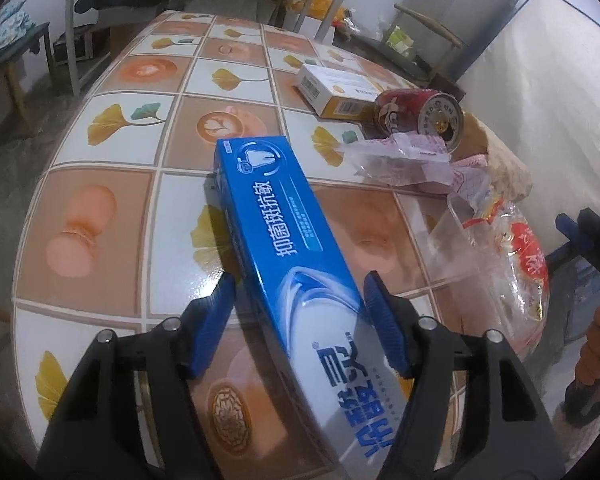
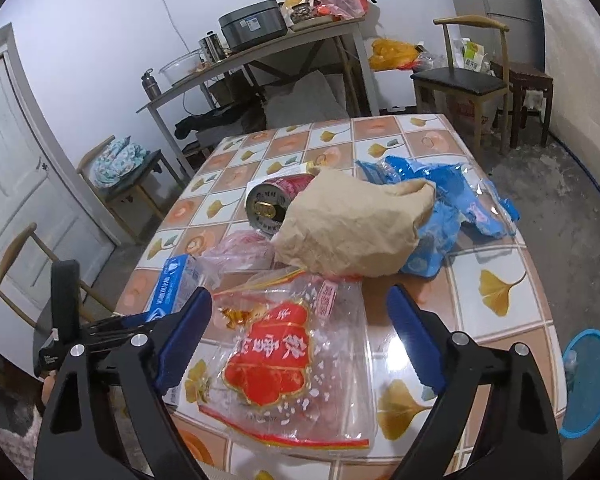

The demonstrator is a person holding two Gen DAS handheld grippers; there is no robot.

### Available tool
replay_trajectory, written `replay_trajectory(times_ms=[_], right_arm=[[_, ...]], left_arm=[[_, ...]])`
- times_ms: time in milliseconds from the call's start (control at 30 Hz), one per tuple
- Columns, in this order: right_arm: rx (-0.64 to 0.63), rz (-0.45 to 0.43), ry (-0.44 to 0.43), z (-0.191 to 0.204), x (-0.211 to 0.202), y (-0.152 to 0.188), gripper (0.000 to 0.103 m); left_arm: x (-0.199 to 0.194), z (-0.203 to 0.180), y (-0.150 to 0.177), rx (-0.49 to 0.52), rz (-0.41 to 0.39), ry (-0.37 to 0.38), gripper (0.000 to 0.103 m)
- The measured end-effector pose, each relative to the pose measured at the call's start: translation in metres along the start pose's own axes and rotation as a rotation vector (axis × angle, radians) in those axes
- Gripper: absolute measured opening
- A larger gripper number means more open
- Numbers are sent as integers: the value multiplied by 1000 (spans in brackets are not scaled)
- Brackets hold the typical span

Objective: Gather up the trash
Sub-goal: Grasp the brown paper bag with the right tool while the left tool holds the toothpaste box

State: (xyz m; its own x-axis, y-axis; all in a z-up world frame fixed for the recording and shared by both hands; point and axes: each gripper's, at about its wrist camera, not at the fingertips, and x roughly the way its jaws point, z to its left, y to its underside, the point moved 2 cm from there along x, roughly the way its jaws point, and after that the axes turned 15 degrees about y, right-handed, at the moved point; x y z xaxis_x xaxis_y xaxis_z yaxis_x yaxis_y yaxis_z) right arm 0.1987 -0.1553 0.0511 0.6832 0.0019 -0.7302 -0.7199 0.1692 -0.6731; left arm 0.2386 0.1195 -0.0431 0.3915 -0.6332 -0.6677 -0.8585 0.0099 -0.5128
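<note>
Down on the tiled worktop (image 1: 112, 208), a blue toothpaste box (image 1: 296, 264) lies lengthwise between the spread fingers of the left tool (image 1: 300, 320); whether either finger touches the box is hard to tell. Beyond it a red can (image 1: 416, 114) lies on its side beside a small yellow-and-white box (image 1: 336, 88), with a crumpled clear wrapper (image 1: 400, 158) in front of the can. The right tool (image 2: 300, 340) hangs wide open over a clear plastic bag with a red label (image 2: 284, 356). Behind that bag sit a crumpled brown paper bag (image 2: 352, 228) and blue plastic wrappers (image 2: 452, 196).
</note>
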Motion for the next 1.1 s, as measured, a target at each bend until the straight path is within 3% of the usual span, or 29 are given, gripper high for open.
replay_trajectory(times_ms=[333, 500, 700, 767, 833, 1000, 1100], right_arm=[[-106, -23, 59, -8, 38, -57, 84], [-351, 11, -26, -1, 72, -84, 84], [-456, 192, -169, -1, 123, -101, 83], [-448, 242, -187, -2, 138, -101, 72], [-416, 293, -203, -6, 152, -100, 53], [-347, 293, -215, -11, 156, -99, 10], [-300, 239, -197, -17, 142, -104, 6]], left_arm=[[-7, 5, 2, -12, -13, 5, 55], [-9, 5, 3, -7, -11, 8, 55], [-9, 5, 3, -6, -12, 7, 55], [-9, 5, 3, -6, -12, 7, 55], [-9, 5, 3, -7, -12, 8, 55], [-8, 5, 3, -4, -9, 4, 55], [-8, 5, 3, -5, -9, 6, 55]])
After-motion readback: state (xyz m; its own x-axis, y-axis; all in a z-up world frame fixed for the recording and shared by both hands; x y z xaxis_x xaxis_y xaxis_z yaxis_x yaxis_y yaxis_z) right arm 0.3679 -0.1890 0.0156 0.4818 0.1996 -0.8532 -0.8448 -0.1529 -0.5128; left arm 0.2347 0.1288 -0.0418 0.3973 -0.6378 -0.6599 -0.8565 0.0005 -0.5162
